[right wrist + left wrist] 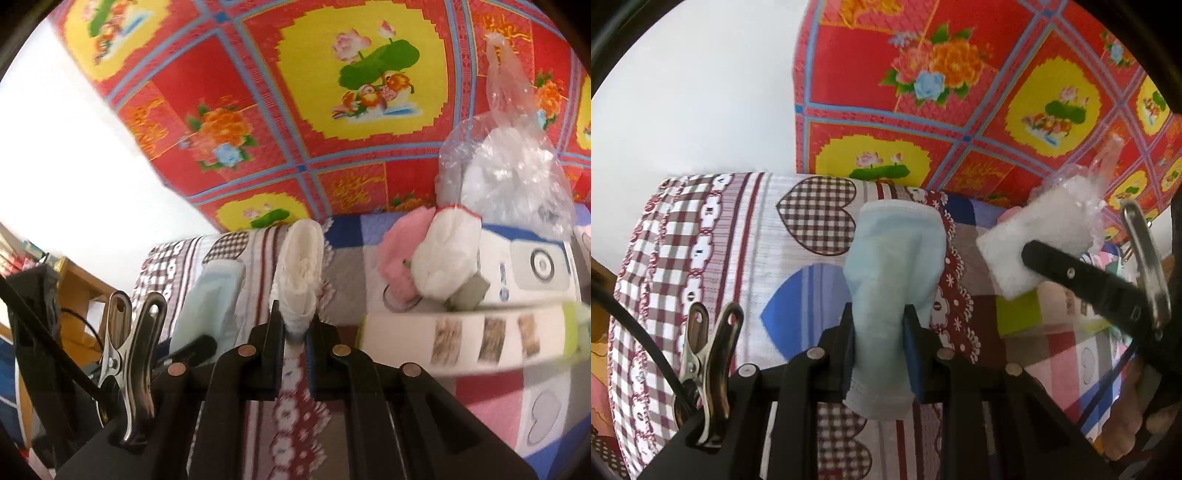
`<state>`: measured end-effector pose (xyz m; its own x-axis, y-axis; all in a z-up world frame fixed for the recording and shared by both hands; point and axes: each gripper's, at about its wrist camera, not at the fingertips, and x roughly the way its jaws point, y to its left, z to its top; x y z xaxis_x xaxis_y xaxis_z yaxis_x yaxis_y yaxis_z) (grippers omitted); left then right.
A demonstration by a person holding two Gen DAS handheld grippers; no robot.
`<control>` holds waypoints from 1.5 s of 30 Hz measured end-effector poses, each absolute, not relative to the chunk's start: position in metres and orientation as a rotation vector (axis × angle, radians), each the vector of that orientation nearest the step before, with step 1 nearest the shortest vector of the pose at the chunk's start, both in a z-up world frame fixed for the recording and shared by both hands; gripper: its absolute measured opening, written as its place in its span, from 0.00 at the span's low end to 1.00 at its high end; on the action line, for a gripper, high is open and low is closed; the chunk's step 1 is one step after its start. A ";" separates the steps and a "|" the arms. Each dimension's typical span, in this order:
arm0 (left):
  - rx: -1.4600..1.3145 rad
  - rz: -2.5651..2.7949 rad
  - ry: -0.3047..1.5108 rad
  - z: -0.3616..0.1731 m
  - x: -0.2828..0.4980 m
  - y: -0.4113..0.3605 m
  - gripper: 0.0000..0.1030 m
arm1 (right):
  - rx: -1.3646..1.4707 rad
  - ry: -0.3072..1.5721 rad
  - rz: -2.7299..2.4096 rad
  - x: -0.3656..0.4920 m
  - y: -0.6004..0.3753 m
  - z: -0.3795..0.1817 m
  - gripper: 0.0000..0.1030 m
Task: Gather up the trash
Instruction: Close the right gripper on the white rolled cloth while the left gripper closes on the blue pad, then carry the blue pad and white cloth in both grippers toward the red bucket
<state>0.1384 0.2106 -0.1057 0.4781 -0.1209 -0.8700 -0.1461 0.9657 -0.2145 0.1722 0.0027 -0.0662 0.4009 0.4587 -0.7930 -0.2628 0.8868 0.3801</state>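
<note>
My left gripper (881, 319) is shut on a light blue face mask (892, 254), which stands up between the pads above the bed. In the left wrist view, a folded white pad (1004, 254) hangs to the right, pinched by the right gripper's black finger (1056, 271). In the right wrist view my right gripper (295, 332) is shut on that white pad (301, 266), held upright. The blue mask (210, 299) shows just to its left. A clear plastic bag (509, 158) with crumpled contents sits on the bed at the right.
The bed has a patchwork sheet (738, 240) of hearts and checks. A red floral blanket (295, 110) rises behind it. Beside the bag lie a crumpled white tissue (443, 266), something pink (397, 258), a white and blue box (528, 266) and a long white box (461, 339).
</note>
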 end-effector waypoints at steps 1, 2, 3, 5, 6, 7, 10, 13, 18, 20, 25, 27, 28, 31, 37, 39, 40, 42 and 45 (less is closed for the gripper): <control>-0.273 0.011 1.075 -0.104 0.136 0.213 0.23 | 0.207 1.062 0.458 0.167 0.003 -0.065 0.10; -0.270 0.011 1.076 -0.100 0.139 0.201 0.23 | 0.207 1.061 0.456 0.160 0.006 -0.063 0.10; -0.267 0.011 1.075 -0.098 0.138 0.203 0.23 | 0.207 1.060 0.455 0.155 0.006 -0.061 0.10; -0.267 0.002 1.067 -0.094 0.135 0.207 0.23 | 0.209 1.056 0.449 0.144 0.012 -0.058 0.10; -0.267 -0.004 1.060 -0.093 0.131 0.209 0.23 | 0.212 1.054 0.445 0.139 0.013 -0.057 0.10; -0.267 -0.008 1.057 -0.091 0.128 0.212 0.23 | 0.217 1.052 0.441 0.136 0.012 -0.054 0.10; -0.265 -0.024 1.053 -0.078 0.116 0.213 0.23 | 0.233 1.038 0.424 0.117 0.015 -0.048 0.10; -0.253 -0.044 1.054 -0.073 0.107 0.217 0.23 | 0.240 1.028 0.415 0.101 0.013 -0.044 0.10; -0.219 -0.066 1.055 -0.067 0.090 0.217 0.23 | 0.243 1.031 0.407 0.081 0.014 -0.040 0.10; -0.212 -0.076 1.053 -0.062 0.083 0.216 0.23 | 0.231 1.027 0.413 0.072 0.016 -0.039 0.10; -0.207 -0.081 1.039 -0.054 0.067 0.212 0.23 | 0.229 1.028 0.425 0.055 0.014 -0.040 0.10; -0.203 -0.078 1.035 -0.051 0.061 0.211 0.23 | 0.230 1.028 0.424 0.049 0.012 -0.039 0.10; -0.202 -0.076 1.033 -0.050 0.060 0.210 0.23 | 0.232 1.028 0.424 0.046 0.012 -0.039 0.10; -0.206 -0.068 1.028 -0.047 0.050 0.207 0.23 | 0.236 1.024 0.428 0.036 0.009 -0.034 0.10; -0.213 -0.054 1.021 -0.042 0.027 0.200 0.23 | 0.219 1.017 0.444 0.011 0.006 -0.025 0.10; -0.224 -0.048 1.020 -0.040 0.015 0.198 0.23 | 0.208 1.019 0.443 0.005 0.005 -0.023 0.10; -0.226 -0.047 1.019 -0.039 0.012 0.197 0.23 | 0.207 1.020 0.444 0.002 0.005 -0.022 0.10; -0.223 -0.035 1.012 -0.036 0.001 0.195 0.23 | 0.204 1.016 0.455 -0.005 0.004 -0.019 0.10; -0.230 -0.020 1.003 -0.032 -0.014 0.196 0.24 | 0.194 1.007 0.470 -0.013 0.007 -0.016 0.10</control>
